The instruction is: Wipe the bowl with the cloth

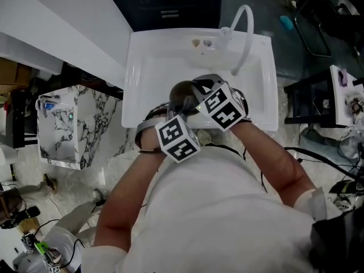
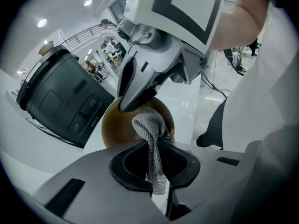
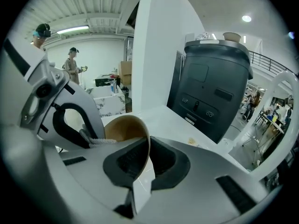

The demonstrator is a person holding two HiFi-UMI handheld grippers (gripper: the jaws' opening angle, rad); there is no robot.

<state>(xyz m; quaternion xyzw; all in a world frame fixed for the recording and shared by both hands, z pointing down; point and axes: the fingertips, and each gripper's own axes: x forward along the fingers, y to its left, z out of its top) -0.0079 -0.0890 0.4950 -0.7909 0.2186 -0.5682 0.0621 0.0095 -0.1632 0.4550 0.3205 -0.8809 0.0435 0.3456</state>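
Note:
Over the white sink (image 1: pixel 148 56) I hold both grippers close together. The brown bowl (image 3: pixel 122 127) is tilted on its side, and my right gripper (image 3: pixel 145 160) is shut on its rim, one jaw inside and one outside. In the left gripper view my left gripper (image 2: pixel 156 164) is shut on a grey mesh cloth (image 2: pixel 152 139), whose bunched top end reaches into the bowl (image 2: pixel 117 132) and touches its inner wall. The right gripper's dark finger (image 2: pixel 135 94) shows there on the bowl's upper rim. From the head view the marker cubes hide most of the bowl (image 1: pixel 183 94).
A white curved tap (image 1: pixel 245 33) arches over the sink's back right. A dark appliance (image 3: pixel 215 87) stands on the white counter behind the sink. A marble-patterned cabinet (image 1: pixel 74 129) stands on the floor to the left. People stand far off in the room.

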